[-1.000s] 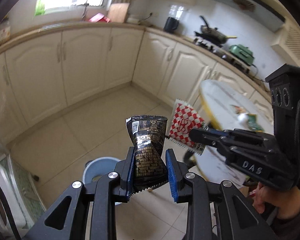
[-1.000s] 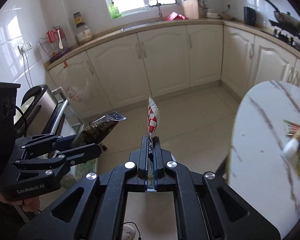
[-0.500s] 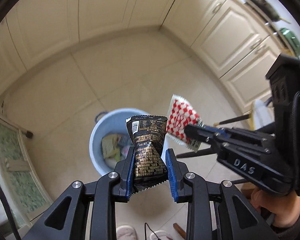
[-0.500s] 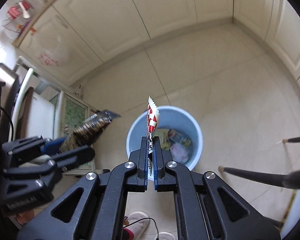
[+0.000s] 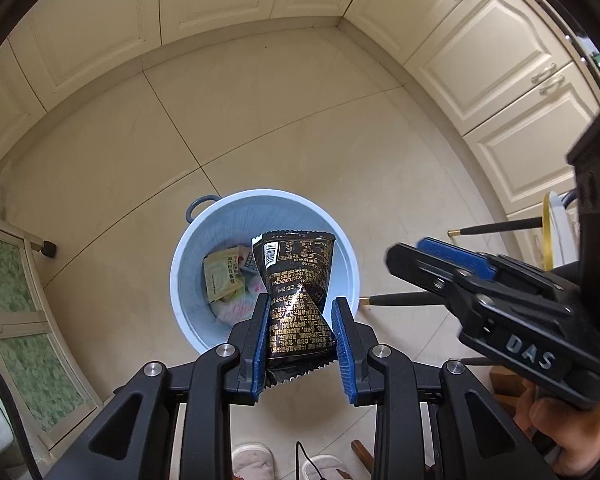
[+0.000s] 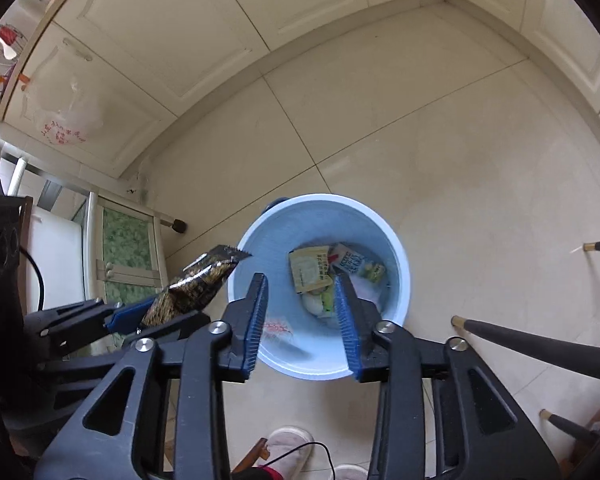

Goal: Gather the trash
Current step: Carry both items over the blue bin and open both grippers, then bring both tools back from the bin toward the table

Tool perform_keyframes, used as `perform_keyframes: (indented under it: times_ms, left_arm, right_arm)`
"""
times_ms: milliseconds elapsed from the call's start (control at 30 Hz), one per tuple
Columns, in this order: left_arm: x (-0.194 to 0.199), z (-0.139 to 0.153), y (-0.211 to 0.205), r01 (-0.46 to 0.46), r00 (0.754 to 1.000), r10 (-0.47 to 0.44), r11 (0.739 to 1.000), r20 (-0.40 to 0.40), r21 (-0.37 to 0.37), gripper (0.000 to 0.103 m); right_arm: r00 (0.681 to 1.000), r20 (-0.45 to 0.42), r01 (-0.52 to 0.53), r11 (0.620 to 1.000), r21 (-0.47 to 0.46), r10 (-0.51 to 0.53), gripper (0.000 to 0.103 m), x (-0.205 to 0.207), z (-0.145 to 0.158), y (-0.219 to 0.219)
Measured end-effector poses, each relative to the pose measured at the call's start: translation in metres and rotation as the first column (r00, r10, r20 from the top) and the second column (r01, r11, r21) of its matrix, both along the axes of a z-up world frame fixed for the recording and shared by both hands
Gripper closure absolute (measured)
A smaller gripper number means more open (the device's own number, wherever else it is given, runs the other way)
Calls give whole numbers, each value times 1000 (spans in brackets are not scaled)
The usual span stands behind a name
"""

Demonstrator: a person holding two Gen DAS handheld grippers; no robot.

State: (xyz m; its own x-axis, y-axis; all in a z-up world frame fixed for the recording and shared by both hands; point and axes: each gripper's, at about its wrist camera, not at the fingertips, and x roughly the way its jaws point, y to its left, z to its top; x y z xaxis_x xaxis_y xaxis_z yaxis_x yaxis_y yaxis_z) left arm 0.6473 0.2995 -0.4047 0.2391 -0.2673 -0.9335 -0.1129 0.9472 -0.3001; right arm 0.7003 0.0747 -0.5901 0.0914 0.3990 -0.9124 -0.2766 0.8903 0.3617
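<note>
Trash is being dropped into the blue bin (image 5: 342, 248): a black wrapper (image 5: 296, 300) is clamped in the left tool (image 5: 302, 344) above it and needs releasing next. The right tool (image 6: 302, 320) is opening, empty; its red-checked wrapper, gripped a second ago, is gone.

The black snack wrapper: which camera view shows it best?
The left wrist view: the black snack wrapper faces the camera between the left gripper's pads, printing visible. The right wrist view shows it only sideways, at the frame's left.
</note>
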Motion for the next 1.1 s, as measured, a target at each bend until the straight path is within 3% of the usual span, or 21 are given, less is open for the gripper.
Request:
perform_keyframes:
  times_ms: [100,167,233,367,500,600,733,800,933,1000,1100]
  left_arm:
    - [-2,7,-15,-2,1000,2,1000,-1,12,71]
    - [-13,14,-27,-14,1000,15,999,-14,41,48]
    - [-24,24,-23,-41,999,41,997,-2,64,34]
    - [-34,51,-18,-82,996,79,993,38,88,33]
    - [-55,99,-17,-127,984,108,983,141,132,33]
    - [-83,141,-28,-156,961,109,972,255,174,33]
    - [-129,203,-46,-203,909,112,960,402,191,26]
    - [-152,232,-58,-221,875,112,958,471,182,23]
    - [-202,285,-91,-239,797,89,954,597,178,16]
    - [-227,306,-111,-247,753,74,953,653,178,11]
    - [-264,329,-142,-250,692,35,948,721,194,5]
  right_arm:
    - [1000,20,12,1000,-24,-12,67,-2,9,-2]
    - [1000,23,11,1000,-24,-11,67,-4,16,-7]
    - [999,40,8,1000,-29,-6,67,-9,26,-10]
    - [996,88,1,999,-39,2,67,-19,55,-12]
    - [983,183,13,999,-48,-4,67,-34,104,-12]
    - [963,270,26,999,-40,-14,56,-50,151,-15]
    - [917,398,44,999,-19,-33,52,-86,228,-28]
    - [890,454,55,998,-11,-44,40,-107,264,-38]
    - [821,567,76,997,2,-64,36,-155,334,-60]
    - [781,619,97,995,10,-82,21,-183,368,-73]
    - [723,682,130,991,17,-107,12,-222,414,-92]
